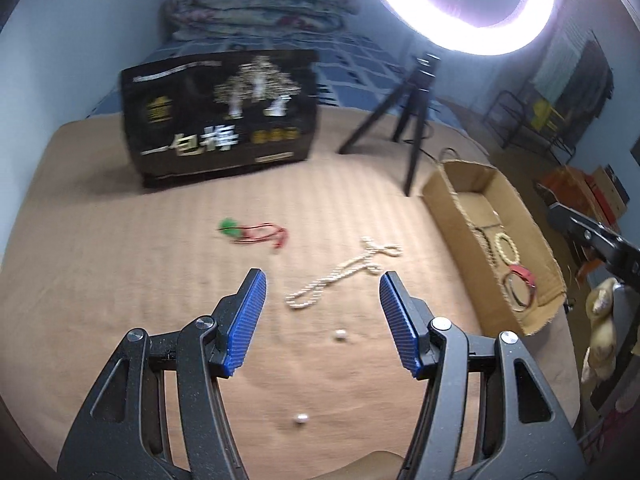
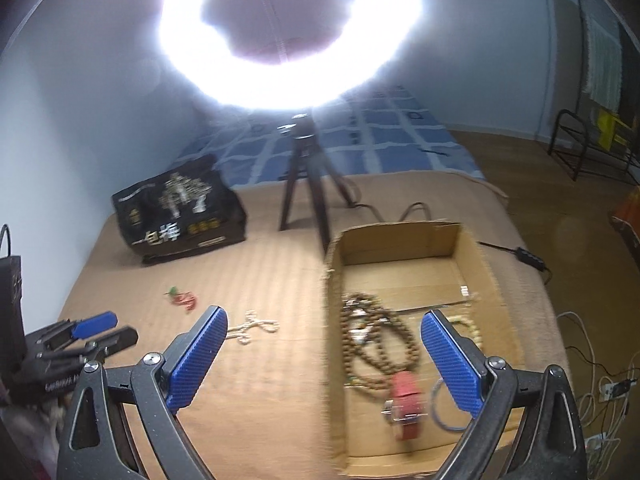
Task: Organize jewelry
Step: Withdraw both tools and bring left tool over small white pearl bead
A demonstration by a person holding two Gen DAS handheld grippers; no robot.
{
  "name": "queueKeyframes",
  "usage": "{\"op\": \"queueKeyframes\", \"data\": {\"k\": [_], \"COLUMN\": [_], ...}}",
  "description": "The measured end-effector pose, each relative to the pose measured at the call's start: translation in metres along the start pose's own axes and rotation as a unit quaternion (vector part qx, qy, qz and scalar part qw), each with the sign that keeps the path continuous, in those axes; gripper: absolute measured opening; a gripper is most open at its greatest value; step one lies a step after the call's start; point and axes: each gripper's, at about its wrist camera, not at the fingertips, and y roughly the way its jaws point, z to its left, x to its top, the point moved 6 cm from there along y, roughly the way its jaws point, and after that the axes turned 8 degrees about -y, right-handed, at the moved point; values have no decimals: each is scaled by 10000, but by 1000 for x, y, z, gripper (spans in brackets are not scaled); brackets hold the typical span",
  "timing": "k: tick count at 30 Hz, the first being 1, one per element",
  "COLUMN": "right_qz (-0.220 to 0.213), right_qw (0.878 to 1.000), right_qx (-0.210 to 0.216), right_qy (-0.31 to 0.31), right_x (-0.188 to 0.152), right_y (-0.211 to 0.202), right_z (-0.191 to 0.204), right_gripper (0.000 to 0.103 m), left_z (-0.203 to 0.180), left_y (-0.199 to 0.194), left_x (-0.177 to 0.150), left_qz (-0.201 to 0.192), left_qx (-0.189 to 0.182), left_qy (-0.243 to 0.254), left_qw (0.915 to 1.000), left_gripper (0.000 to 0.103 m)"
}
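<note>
My left gripper [image 1: 322,280] is open and empty, hovering over the tan bed cover just short of a white pearl necklace [image 1: 340,276]. Two loose pearls [image 1: 340,335] lie between and below its fingers. A red cord with a green bead [image 1: 252,233] lies further back on the left. My right gripper [image 2: 326,318] is open and empty above the near left edge of a cardboard box [image 2: 476,256]. The box holds a brown bead necklace [image 2: 384,344], a red watch strap [image 2: 406,404] and a cream bead bracelet [image 1: 507,249]. The pearl necklace [image 2: 252,330] also shows in the right wrist view.
A black printed bag [image 1: 220,116] stands at the back of the bed. A ring light on a black tripod [image 2: 306,184] stands behind the box, with its cable trailing right. The left gripper [image 2: 92,334] shows at the right view's left edge. Cables and a power strip [image 2: 612,390] lie on the floor at right.
</note>
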Motion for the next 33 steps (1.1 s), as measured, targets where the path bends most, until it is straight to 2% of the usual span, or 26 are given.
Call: {"op": "queueKeyframes", "data": {"k": [7, 13, 16, 17, 19, 23, 27, 31, 33], "right_qz": [297, 698, 849, 888, 998, 1252, 1509, 1647, 1715], "right_qw": [9987, 9942, 9926, 9921, 9903, 9846, 9776, 9740, 9727], "right_qx": [388, 813, 862, 869, 937, 1177, 1389, 1449, 1465], "right_qy": [-126, -90, -132, -157, -215, -305, -468, -561, -539], "right_x": [-5, -20, -28, -30, -35, -47, -62, -70, -73], "right_y": [23, 45, 56, 59, 66, 79, 91, 99, 105], "right_z": [35, 59, 68, 71, 78, 94, 113, 123, 126], "right_gripper": [97, 84, 82, 81, 71, 60, 44, 38, 35], "left_z": [36, 51, 53, 53, 53, 48, 42, 34, 33], "left_y": [0, -3, -4, -5, -5, 0, 7, 15, 19], "left_x": [-7, -26, -37, -41, -49, -69, -87, -103, -107], "left_qz": [144, 345, 457, 483, 572, 810, 1052, 1245, 1289], "left_qx": [64, -74, -166, -203, -276, -390, -532, -553, -525], "left_qy": [-91, -23, 33, 50, 100, 307, 436, 658, 708], "left_qw": [9998, 9994, 9988, 9986, 9979, 9955, 9921, 9885, 9877], "left_gripper": [61, 61, 61, 58, 52, 40, 36, 29, 29]}}
